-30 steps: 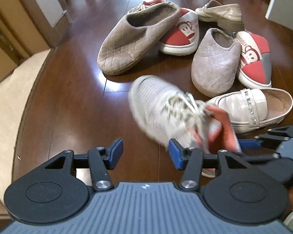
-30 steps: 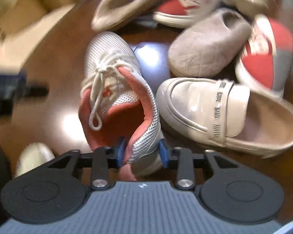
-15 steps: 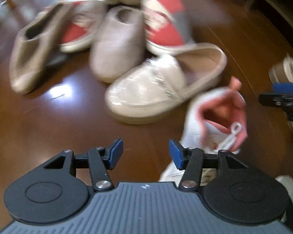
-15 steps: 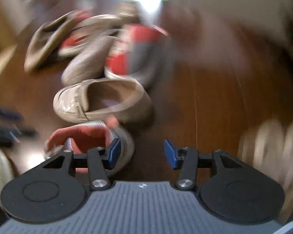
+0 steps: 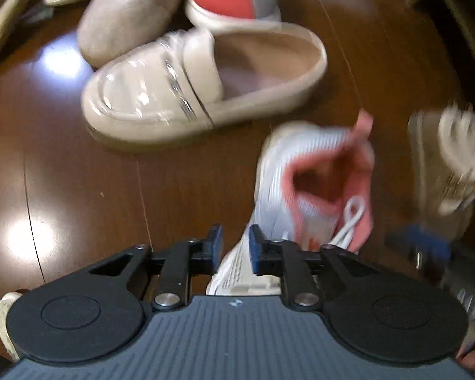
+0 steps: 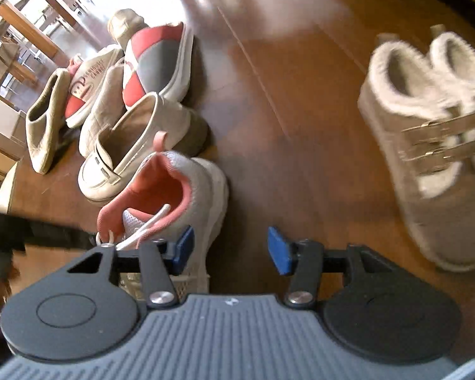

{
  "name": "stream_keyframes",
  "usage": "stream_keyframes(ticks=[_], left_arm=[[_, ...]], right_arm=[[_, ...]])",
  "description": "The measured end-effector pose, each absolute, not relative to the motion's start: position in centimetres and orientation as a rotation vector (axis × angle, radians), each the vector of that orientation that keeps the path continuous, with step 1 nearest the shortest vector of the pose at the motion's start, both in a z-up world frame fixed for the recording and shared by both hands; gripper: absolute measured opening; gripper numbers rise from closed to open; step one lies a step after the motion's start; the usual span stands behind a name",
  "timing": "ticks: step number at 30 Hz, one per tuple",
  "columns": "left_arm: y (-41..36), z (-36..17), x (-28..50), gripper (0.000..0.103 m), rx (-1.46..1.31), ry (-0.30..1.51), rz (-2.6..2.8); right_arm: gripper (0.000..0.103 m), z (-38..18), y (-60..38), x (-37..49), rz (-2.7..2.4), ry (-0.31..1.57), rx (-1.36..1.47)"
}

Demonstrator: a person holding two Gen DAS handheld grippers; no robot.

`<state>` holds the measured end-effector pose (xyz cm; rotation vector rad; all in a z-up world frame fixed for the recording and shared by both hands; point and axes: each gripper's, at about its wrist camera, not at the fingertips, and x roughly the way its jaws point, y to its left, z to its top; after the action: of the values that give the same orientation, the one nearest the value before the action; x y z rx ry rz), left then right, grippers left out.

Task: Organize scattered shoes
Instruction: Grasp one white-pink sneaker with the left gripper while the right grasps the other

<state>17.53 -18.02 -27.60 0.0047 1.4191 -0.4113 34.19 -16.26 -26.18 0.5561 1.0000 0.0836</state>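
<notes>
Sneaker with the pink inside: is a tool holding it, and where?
The left tool seems to pinch the sneaker by its white mesh side, near the laces. The right tool is open and holds nothing.

a second ago the right gripper (image 6: 230,250) was clamped on the heel of the white mesh sneaker (image 6: 186,190) among the pile; it has since let go, its jaws now wide apart, with the sneaker standing on the wood floor (image 6: 285,72) just beside the cream loafer (image 6: 133,158). the left gripper (image 5: 235,247), wide open before, has narrowed its jaws around the sneaker's side.
</notes>
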Motion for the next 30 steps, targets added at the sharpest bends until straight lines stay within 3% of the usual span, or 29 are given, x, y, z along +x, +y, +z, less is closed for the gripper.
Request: stream_keyframes(ticks=[5,7,10,15,17,21,22,30], left_arm=[[-21.0,-27.0,18.7,0.044,0.073,1.383,-0.588],[-22.9,-27.8,18.3,0.044,0.123,1.378,-0.606],[-24.7,-29.2,17.3,0.040,0.240,1.385,-0.569],[-24.6,-29.8,17.3,0.038,0.208,1.387,-0.491],[-24.4,-30.3,17.4,0.036,0.183,1.412,-0.476],[-25.3,-31.1,17.3,0.034,0.224,1.433,-0.491],[-25.9,-31.3,17.0,0.034,0.263,1.423,-0.495],[-28.2,-31.1,16.1,0.037,0.171,1.435,-0.543]], right_arm=[[0.072,-25.6,-13.7,33.6,0.262,1.049,0.415],[0.081,-25.7,-12.0,33.1,0.399,1.113,0.332],[0.082,-27.3,-9.7,32.4,0.476,1.170,0.205],[0.086,-28.6,-6.5,32.8,0.549,1.099,0.102],[0.082,-29.6,-5.2,33.1,0.525,1.087,0.028],[0.044,-30.5,-6.2,33.0,0.502,1.084,0.051],[0.038,-30.4,-7.8,33.1,0.474,1.119,0.115],[0.041,-28.5,-18.6,29.8,0.096,1.073,0.228]])
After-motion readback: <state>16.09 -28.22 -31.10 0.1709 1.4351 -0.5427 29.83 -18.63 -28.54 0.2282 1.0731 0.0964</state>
